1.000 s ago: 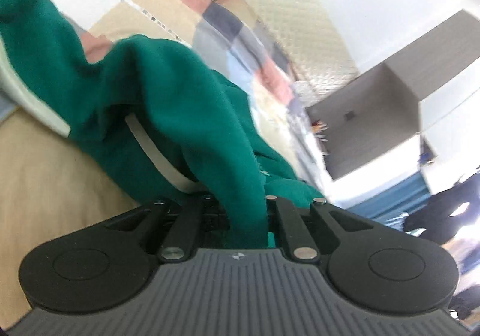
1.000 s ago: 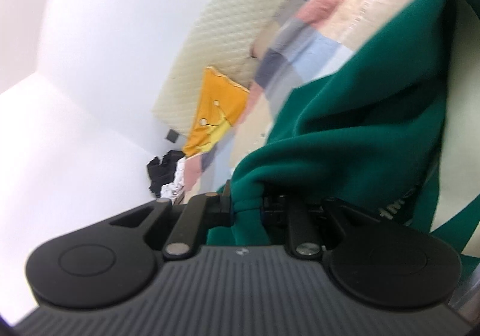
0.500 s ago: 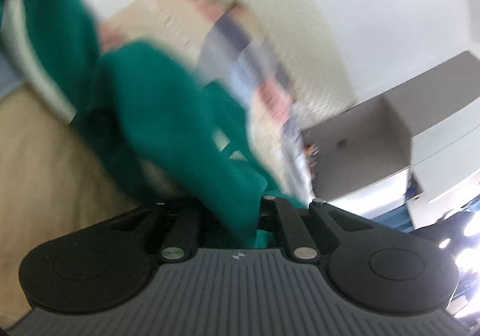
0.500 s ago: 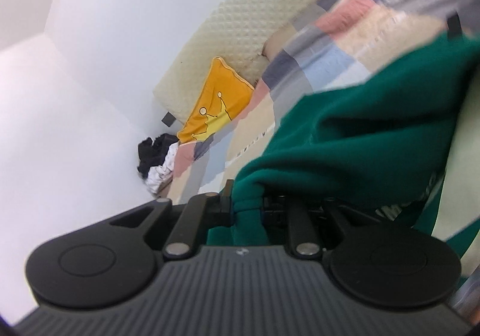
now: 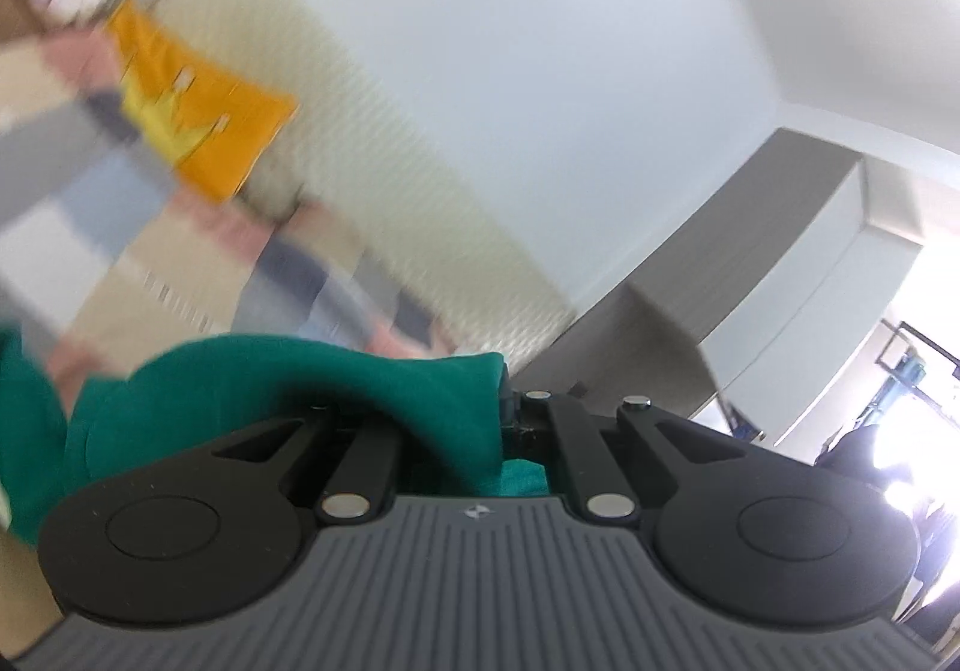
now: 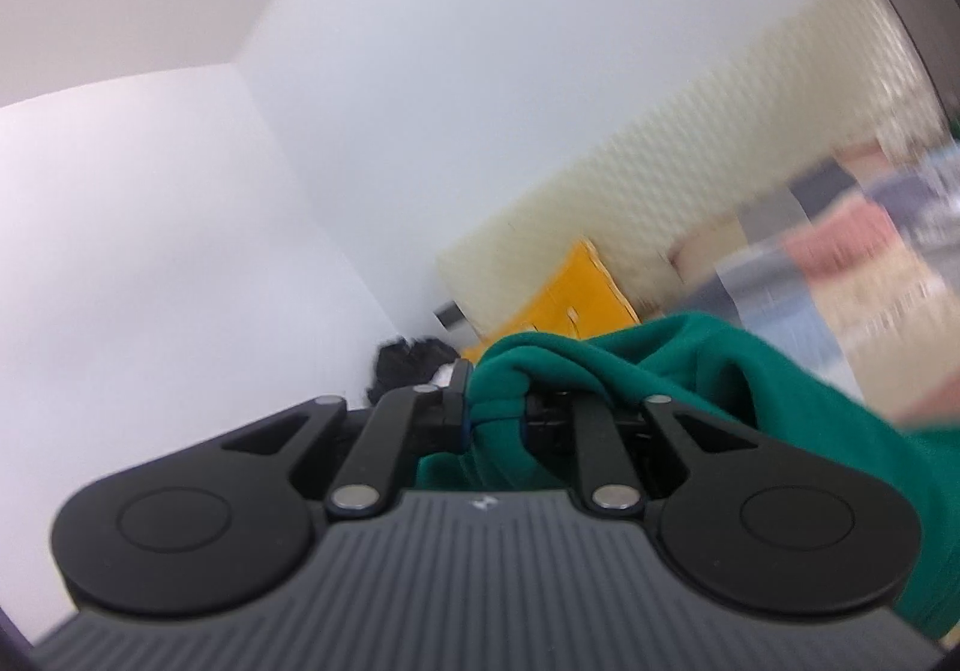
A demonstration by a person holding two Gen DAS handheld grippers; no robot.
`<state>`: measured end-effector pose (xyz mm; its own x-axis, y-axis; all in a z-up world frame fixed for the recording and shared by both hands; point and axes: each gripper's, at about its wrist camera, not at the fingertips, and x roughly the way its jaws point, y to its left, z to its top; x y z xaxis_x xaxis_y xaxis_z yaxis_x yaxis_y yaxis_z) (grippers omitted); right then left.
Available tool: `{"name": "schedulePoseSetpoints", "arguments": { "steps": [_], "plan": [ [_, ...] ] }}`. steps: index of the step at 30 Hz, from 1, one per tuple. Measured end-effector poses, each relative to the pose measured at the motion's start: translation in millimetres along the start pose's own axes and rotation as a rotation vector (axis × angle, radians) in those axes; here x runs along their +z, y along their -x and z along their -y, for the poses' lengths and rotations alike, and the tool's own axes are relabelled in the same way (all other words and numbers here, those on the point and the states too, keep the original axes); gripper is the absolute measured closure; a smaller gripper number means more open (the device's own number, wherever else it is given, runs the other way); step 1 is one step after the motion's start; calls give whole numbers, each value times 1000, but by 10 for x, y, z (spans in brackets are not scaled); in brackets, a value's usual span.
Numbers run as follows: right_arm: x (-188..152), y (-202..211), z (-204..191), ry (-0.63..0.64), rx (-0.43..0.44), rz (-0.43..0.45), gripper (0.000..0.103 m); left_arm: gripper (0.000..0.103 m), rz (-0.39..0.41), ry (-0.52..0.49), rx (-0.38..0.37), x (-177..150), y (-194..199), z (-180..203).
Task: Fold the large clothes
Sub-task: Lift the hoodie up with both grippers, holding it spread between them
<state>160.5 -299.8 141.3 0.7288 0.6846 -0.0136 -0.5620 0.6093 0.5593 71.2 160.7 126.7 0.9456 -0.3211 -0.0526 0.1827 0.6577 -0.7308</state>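
Green garment (image 5: 252,389) bunched, pinched in both hand-held grippers.

The thick green knitted-cloth garment (image 5: 252,401) looked soft and matt. Behind it, the patchwork cloth bedcover (image 5: 150,245) was matt too, and the cream quilted headboard (image 5: 384,179) beyond showed a dimpled texture. The orange cloth pillow (image 5: 198,125) lay against that headboard.
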Motion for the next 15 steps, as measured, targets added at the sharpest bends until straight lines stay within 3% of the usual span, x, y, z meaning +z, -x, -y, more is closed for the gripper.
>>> {"name": "schedulePoseSetpoints", "arguments": {
  "steps": [6,15],
  "plan": [
    [663,258,-599,57,70,79,87,96,127,-140,-49,735,296,1063],
    [1428,597,-1489,155,166,168,87,96,258,-318,-22,1574,839,2356]
  ]
}}
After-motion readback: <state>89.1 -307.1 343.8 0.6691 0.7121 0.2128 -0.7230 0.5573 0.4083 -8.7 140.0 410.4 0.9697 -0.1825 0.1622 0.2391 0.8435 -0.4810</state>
